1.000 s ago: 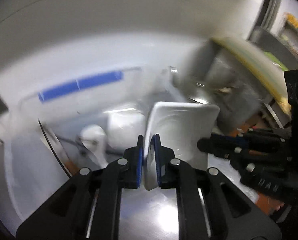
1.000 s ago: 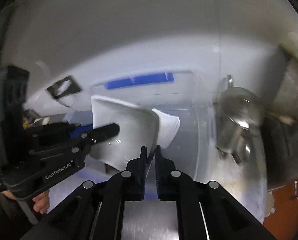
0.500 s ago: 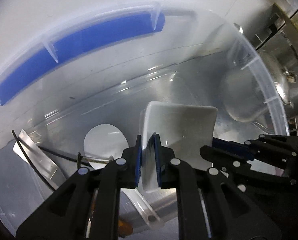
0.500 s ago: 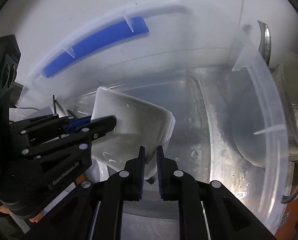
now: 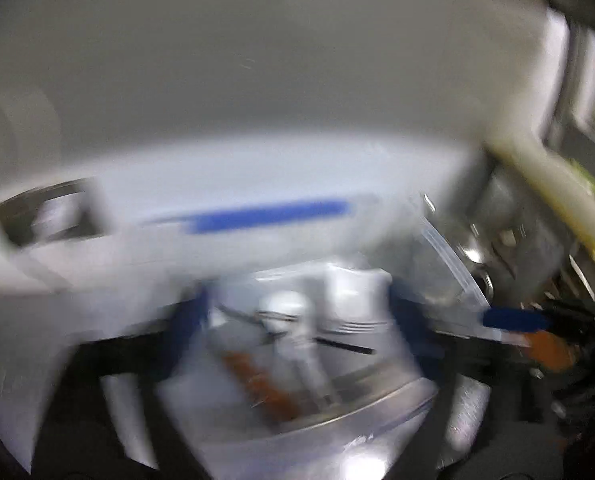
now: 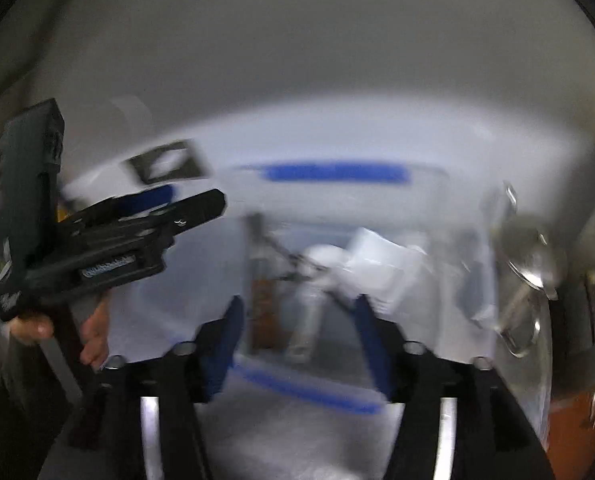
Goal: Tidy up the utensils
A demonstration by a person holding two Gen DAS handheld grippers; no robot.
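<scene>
White square dish lies tipped in the clear tub, one corner pointing down toward a white spoon whose long handle runs toward the camera. Right gripper and left gripper both gape wide, holding nothing.

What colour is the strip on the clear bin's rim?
Blue strip; clearest in the right wrist view.

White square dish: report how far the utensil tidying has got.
Done: the white dish lies inside the clear bin, beside a white spoon and a brown-handled utensil. In hand: nothing; the left gripper and right gripper both stand open and empty, facing the bin. Left: blur hides any other loose items; a metal pot stands outside the bin on the right.
</scene>
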